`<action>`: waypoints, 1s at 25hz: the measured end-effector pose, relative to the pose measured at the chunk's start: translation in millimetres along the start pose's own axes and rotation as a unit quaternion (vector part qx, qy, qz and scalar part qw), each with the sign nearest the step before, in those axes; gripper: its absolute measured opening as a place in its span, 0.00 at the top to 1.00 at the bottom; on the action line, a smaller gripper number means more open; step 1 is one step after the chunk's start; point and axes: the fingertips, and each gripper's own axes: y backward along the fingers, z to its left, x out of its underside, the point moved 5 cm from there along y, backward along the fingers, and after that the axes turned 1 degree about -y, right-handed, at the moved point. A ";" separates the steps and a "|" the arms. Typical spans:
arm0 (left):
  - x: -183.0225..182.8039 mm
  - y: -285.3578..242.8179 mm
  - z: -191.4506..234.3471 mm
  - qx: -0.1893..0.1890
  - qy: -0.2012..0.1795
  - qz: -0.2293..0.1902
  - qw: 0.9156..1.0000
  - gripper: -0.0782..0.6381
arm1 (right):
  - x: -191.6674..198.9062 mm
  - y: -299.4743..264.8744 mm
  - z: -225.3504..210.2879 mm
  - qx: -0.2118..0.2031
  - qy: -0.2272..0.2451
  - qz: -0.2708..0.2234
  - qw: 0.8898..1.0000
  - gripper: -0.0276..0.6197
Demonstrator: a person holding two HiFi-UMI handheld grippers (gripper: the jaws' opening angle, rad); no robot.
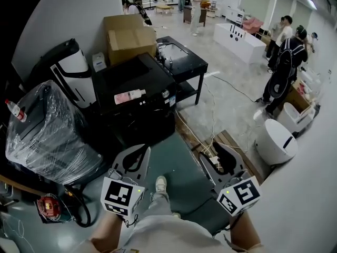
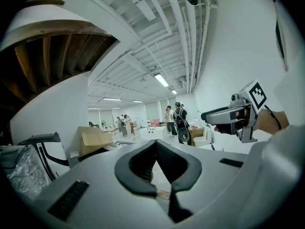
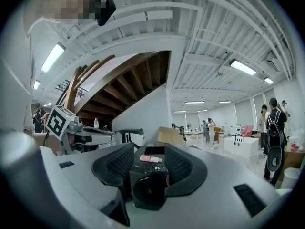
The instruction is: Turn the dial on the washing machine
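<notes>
The black washing machine [image 1: 138, 83] stands ahead of me on the floor, with a pink bottle [image 1: 129, 96] lying on its lid. Its control strip with small lit marks [image 1: 152, 101] runs along the front top edge; I cannot make out the dial. In the right gripper view the washing machine [image 3: 150, 185] shows its round door between the jaws, still at a distance. My right gripper [image 1: 211, 149] is open with nothing in it. My left gripper [image 1: 143, 150] is shut, its pads meeting at the tips [image 2: 156, 143], empty. Both hang low in front of me, well short of the machine.
A plastic-wrapped bulky item [image 1: 47, 130] sits left of the machine, cardboard boxes [image 1: 129, 38] behind it, and a black table [image 1: 181, 59] to its right rear. Cables and a power strip [image 1: 210, 151] lie on the floor. A white round bin [image 1: 276, 141] and several people stand farther right.
</notes>
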 end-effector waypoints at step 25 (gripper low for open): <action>85.5 -203.5 233.3 -0.026 0.046 0.052 0.997 0.86 | 52.5 -333.7 -106.2 -0.011 -0.045 0.090 0.995 0.61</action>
